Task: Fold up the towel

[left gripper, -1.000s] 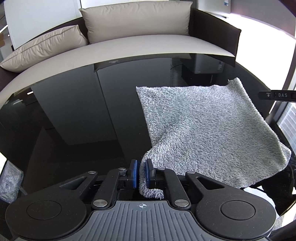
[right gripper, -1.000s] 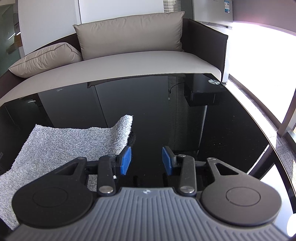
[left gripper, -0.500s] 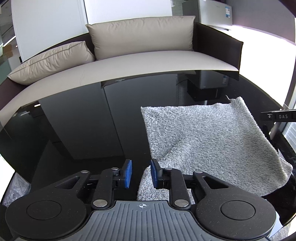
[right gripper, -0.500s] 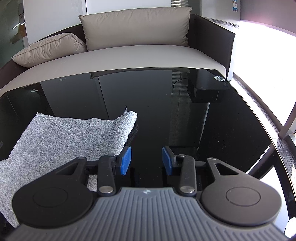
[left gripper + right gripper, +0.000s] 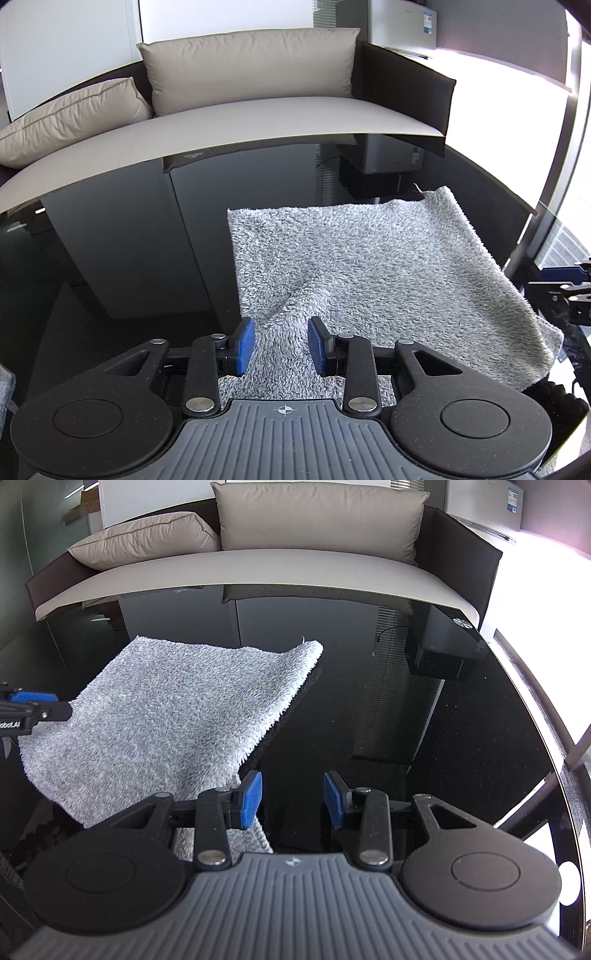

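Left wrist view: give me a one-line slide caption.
Open left hand-held gripper poised over the near edge of a grey towel on a black glass table.

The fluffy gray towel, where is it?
The towel lies on the black glass table before the sofa, between the open left gripper and right gripper.

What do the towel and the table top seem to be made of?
The towel looks like soft, fluffy grey terry or microfibre: its surface is a shaggy looped pile with fuzzy edges. The table top seems to be glossy black glass or polished stone; it mirrors the sofa cushions sharply. Which of the two cannot be told.
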{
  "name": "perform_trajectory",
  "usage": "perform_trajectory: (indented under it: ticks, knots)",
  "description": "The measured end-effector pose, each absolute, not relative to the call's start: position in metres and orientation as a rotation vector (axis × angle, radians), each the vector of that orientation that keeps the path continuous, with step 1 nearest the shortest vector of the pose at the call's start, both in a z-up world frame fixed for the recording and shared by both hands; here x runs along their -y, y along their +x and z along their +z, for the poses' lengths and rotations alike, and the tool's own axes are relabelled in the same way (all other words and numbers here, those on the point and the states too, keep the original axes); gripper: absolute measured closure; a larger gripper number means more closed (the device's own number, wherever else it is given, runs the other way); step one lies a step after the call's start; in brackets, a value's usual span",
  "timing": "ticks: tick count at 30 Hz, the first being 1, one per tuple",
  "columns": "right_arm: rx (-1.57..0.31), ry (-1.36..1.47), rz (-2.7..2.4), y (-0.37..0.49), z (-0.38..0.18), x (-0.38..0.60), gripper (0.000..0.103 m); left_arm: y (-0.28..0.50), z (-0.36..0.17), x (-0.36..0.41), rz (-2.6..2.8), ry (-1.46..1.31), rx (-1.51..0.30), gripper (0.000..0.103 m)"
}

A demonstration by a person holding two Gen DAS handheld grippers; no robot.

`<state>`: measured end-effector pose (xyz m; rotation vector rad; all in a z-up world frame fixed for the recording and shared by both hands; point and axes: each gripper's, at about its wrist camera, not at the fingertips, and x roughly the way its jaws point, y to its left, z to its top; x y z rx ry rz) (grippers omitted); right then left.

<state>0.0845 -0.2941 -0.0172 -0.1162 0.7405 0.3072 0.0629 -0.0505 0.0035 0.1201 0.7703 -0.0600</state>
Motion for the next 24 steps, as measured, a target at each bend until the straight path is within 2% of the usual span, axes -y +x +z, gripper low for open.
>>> perform_trajectory:
  ticks: [19, 21, 24]
  knots:
    - [-0.749, -0.206, 0.395, 0.067, -0.023, 0.274, 0.064, 0.069, -0.012, 0.062, -0.040, 0.193, -0.769, 0.073]
    - [-0.754, -0.199, 0.386, 0.067, -0.023, 0.276, 0.066, 0.068, -0.013, 0.062, -0.036, 0.193, -0.767, 0.072]
    - [-0.748, -0.223, 0.330, 0.068, -0.022, 0.277, 0.074, 0.068, -0.013, 0.063, -0.028, 0.193, -0.767, 0.072]
